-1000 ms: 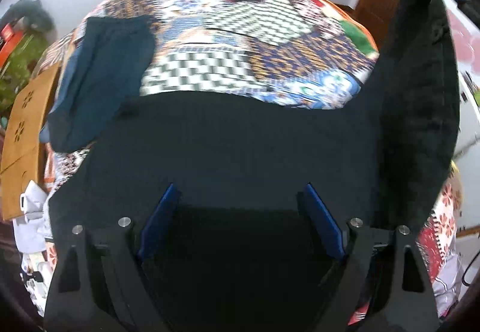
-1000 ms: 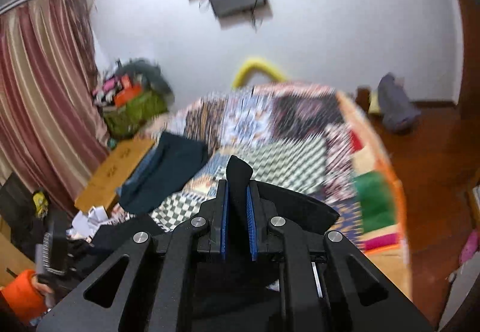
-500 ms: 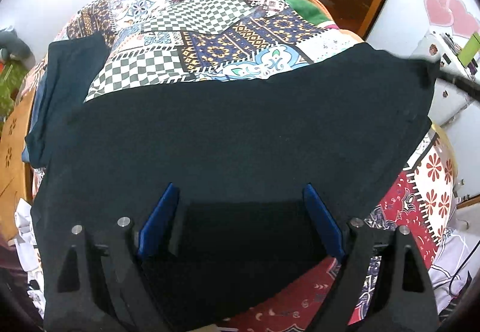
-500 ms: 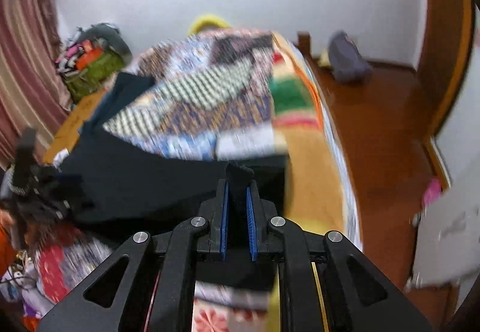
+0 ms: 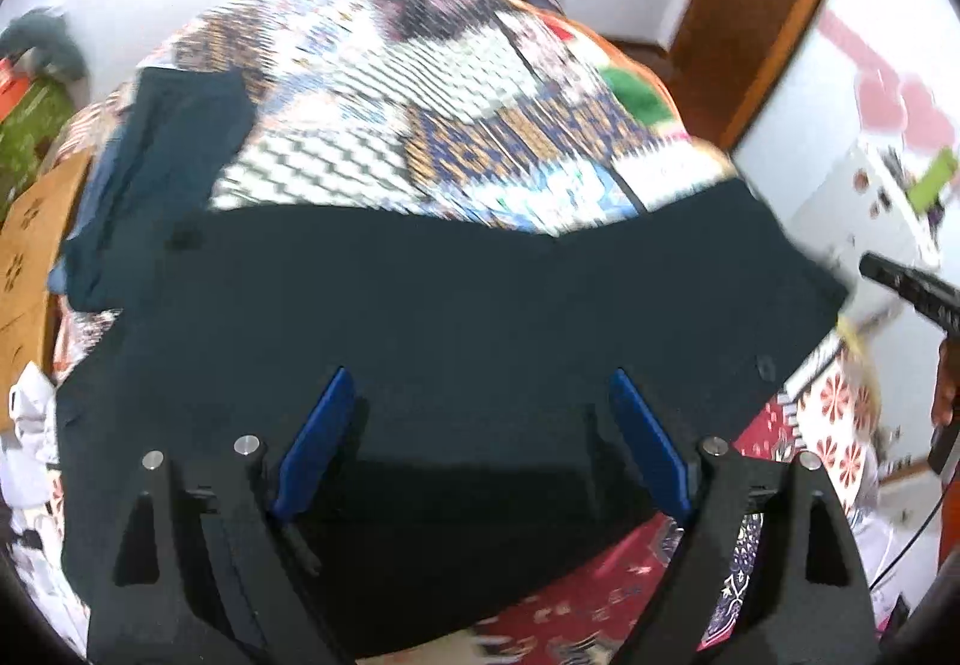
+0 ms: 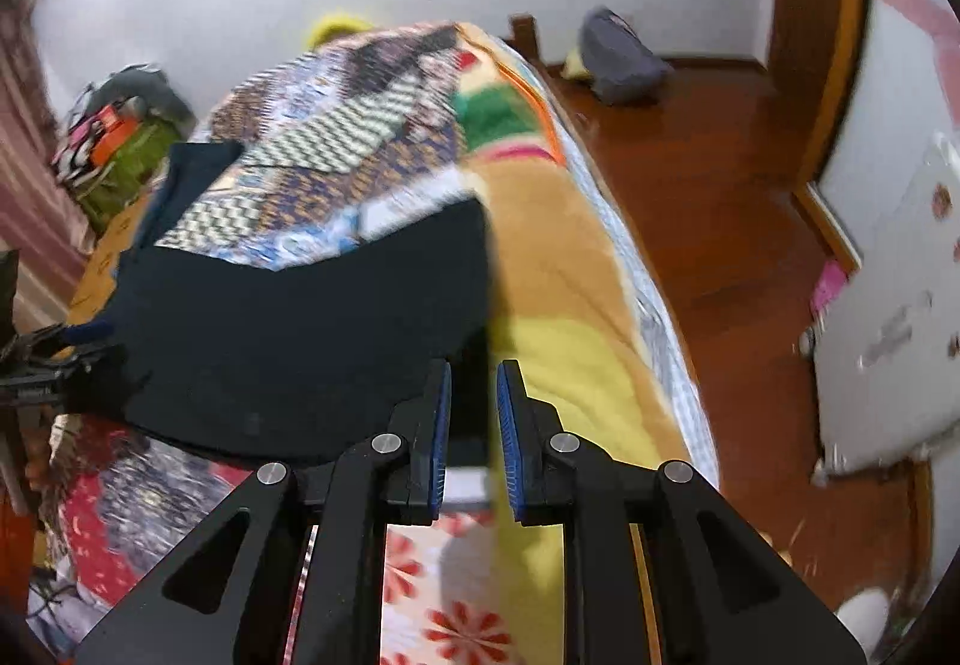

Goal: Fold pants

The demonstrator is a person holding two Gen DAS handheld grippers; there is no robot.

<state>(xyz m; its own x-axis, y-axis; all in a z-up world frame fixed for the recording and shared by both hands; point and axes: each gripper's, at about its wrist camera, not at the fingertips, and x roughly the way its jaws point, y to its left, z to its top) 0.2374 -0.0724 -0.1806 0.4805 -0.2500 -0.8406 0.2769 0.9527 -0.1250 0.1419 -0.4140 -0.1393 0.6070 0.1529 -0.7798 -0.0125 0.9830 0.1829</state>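
Note:
The dark pants (image 5: 456,305) lie spread flat across the near end of the patchwork bedspread (image 5: 420,125). My left gripper (image 5: 477,437) is wide open just above the near part of the pants, holding nothing. In the right wrist view the pants (image 6: 312,329) lie left of my right gripper (image 6: 471,407), whose blue pads (image 6: 442,413) stand slightly apart with nothing between them, beside the pants' right edge. The right gripper's black tip (image 5: 900,284) also shows at the right of the left wrist view.
A second dark teal garment (image 5: 162,167) lies folded at the bed's far left. A yellow-orange blanket (image 6: 570,275) hangs over the bed's right side, above a wooden floor (image 6: 720,173). A cardboard box (image 5: 30,245) and clutter stand left of the bed.
The right gripper has let go of the pants' edge and opened slightly. The pants, held up a second ago, now lie flat on the bed. The left gripper stays open.

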